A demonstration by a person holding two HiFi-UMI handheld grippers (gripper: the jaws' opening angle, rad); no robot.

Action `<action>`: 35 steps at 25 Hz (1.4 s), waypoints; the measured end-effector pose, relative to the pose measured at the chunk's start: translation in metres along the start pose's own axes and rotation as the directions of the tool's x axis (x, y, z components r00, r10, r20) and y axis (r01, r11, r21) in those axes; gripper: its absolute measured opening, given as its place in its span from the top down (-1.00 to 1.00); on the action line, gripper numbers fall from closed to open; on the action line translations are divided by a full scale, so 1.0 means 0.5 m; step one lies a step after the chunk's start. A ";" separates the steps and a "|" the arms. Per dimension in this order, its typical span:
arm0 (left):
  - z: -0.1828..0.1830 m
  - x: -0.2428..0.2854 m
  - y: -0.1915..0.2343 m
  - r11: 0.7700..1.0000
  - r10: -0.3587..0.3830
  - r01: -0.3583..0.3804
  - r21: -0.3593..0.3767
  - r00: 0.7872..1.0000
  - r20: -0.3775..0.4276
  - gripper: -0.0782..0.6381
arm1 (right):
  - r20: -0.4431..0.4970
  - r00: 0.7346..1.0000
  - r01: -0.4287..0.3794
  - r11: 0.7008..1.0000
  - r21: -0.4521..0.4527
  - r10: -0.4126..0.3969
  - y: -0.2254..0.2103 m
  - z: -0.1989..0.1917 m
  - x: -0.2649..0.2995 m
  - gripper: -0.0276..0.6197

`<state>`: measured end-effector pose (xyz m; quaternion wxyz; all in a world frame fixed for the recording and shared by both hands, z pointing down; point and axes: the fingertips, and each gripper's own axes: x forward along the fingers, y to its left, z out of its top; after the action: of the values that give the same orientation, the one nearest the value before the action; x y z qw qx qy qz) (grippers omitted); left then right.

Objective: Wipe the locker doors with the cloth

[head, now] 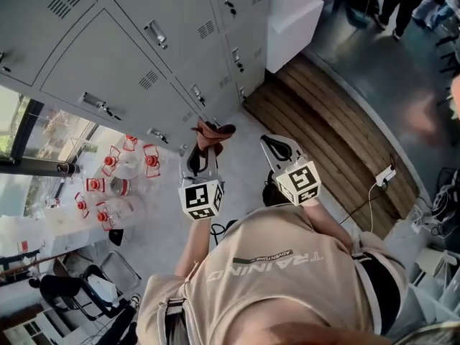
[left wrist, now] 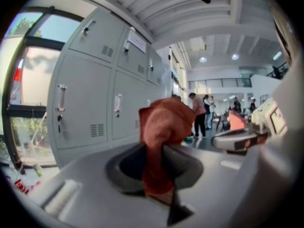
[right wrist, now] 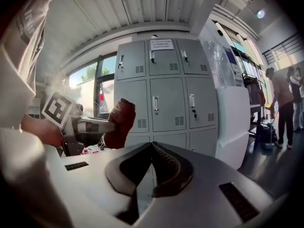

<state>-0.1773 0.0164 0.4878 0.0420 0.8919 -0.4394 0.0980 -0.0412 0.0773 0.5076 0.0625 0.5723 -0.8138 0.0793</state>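
Rust-red cloth [left wrist: 161,127] gripped in left tongs [left wrist: 156,151]; right tongs [right wrist: 151,146] clenched empty; "TRAINING" shirt [head: 287,279].

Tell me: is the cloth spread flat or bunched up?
Bunched up. The cloth is pinched as a crumpled wad in the left tool, not touching the locker doors.

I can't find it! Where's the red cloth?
In the head view, the cloth is pinched in the left gripper, in front of the grey lockers.

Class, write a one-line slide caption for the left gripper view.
The left gripper clamps a reddish cloth near grey lockers, with people standing in the hall beyond.
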 end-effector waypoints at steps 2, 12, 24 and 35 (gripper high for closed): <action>0.025 0.049 0.005 1.000 0.021 -0.021 0.001 1.000 -0.001 0.55 | 0.013 0.999 -0.029 1.000 -0.003 0.029 -0.046 0.028 0.037 0.87; 0.103 0.311 0.004 0.995 0.097 -0.097 0.037 0.995 0.009 0.55 | 0.011 0.992 -0.129 0.991 -0.023 0.129 -0.273 0.077 0.210 0.87; 0.114 0.451 0.144 0.997 0.065 -0.064 0.035 0.997 -0.037 0.55 | -0.049 0.974 -0.223 0.974 -0.042 0.221 -0.259 0.142 0.440 0.87; 0.184 0.526 0.244 0.988 0.088 -0.091 0.122 0.996 0.033 0.55 | -0.035 0.953 -0.301 0.948 -0.104 0.299 -0.255 0.214 0.606 0.87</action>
<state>-0.1047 -0.2770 0.4523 -0.0238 0.8735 -0.4727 0.1144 -0.0244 -0.2657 0.4685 0.0880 0.4367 -0.8939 0.0489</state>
